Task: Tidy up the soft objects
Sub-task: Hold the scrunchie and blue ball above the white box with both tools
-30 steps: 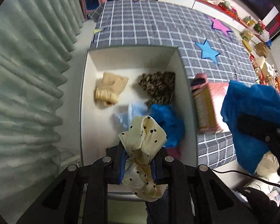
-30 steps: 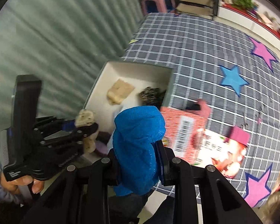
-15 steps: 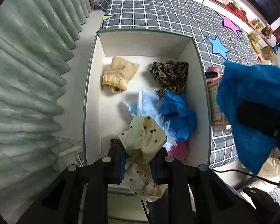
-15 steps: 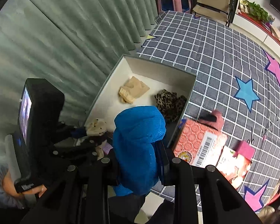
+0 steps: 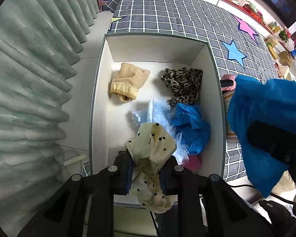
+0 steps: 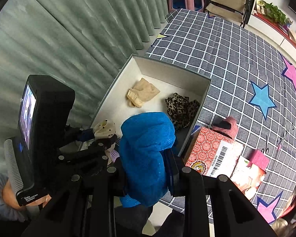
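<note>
My left gripper is shut on a cream cloth with black dots and holds it over the near end of a white open box. My right gripper is shut on a blue fuzzy cloth, held above the box's near right edge; it also shows in the left wrist view. In the box lie a beige sock, a leopard-print cloth, a pale blue fluffy piece, a blue cloth and a pink item.
The box stands on a grey checked mat with stars. A red patterned carton, a pink slipper and a pink sponge lie right of the box. Green curtains hang left.
Both grippers have risen and drawn back a little, so more of the box shows. The right gripper with the blue cloth has come closer to the box. Both still hold their cloths.
</note>
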